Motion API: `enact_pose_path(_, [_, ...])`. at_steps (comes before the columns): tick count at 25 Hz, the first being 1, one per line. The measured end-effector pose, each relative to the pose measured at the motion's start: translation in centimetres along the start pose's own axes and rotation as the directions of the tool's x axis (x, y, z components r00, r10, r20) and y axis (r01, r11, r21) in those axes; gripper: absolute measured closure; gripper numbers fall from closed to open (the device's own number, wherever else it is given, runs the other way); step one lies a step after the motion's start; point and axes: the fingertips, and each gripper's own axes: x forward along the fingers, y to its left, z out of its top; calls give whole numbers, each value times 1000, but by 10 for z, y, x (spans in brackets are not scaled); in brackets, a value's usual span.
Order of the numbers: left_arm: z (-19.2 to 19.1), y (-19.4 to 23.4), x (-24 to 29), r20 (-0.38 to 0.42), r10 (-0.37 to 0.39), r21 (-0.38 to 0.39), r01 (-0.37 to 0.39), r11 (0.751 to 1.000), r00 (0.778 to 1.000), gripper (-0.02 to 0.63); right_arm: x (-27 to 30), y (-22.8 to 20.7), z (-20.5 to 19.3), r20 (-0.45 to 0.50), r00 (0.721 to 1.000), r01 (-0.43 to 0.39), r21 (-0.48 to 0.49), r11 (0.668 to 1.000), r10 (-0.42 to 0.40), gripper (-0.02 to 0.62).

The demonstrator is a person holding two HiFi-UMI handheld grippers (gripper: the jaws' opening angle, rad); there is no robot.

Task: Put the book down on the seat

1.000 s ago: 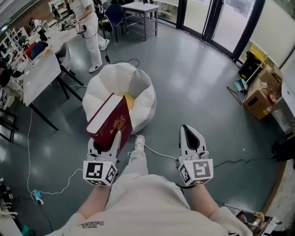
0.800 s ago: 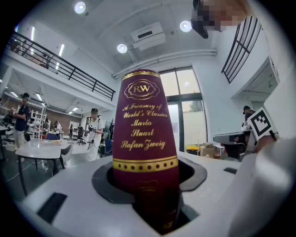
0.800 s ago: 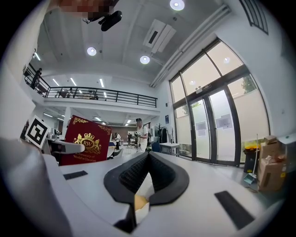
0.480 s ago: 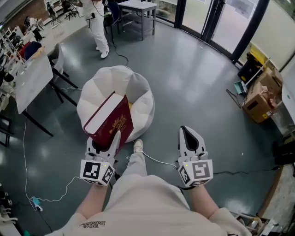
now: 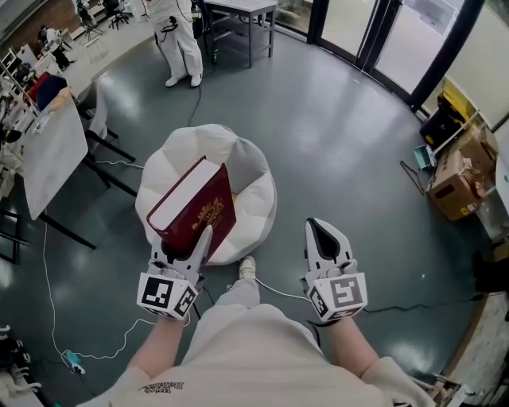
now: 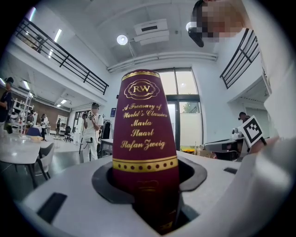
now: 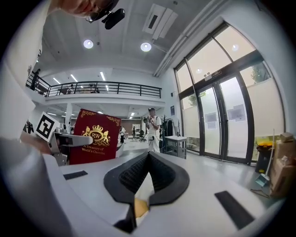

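A thick maroon book [image 5: 195, 208] with gold lettering stands tilted upward in my left gripper [image 5: 184, 253], which is shut on its lower spine end. In the left gripper view the spine [image 6: 144, 134] rises from between the jaws. The book hangs above the white beanbag seat [image 5: 250, 187], which lies on the floor just ahead of my foot. My right gripper [image 5: 324, 238] is held level to the right of the seat, shut with nothing in it. In the right gripper view its pads [image 7: 159, 173] meet at the tip, and the book's cover [image 7: 95, 139] shows at the left.
A person in white [image 5: 179, 40] stands beyond the seat near a grey table [image 5: 238, 9]. White tables [image 5: 52, 155] line the left side. Cardboard boxes [image 5: 461, 175] stand at the right by the glass doors. Cables [image 5: 48, 318] trail over the grey floor.
The beanbag seat has come nearer and more centred under the held book. The person in white has stepped away to the right. Both grippers keep their pose.
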Motion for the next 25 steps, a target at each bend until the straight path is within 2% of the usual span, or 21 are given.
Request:
enact_pose_path(4, [8, 28, 37, 21, -49, -34, 49, 998, 999, 376, 44, -13, 19, 36, 999, -11, 1, 1000, 11, 597])
enact_pose_path(7, [12, 44, 60, 24, -75, -25, 75, 997, 997, 376, 74, -23, 26, 44, 999, -11, 3, 1000, 11, 597])
enact_pose_path(14, [24, 97, 111, 12, -77, -59, 77, 995, 997, 376, 154, -39, 43, 19, 1000, -9, -21, 1000, 9, 597])
enact_pose_path(25, [13, 116, 123, 17, -61, -104, 63, 993, 998, 376, 184, -45, 34, -17, 1000, -14, -28, 1000, 14, 597])
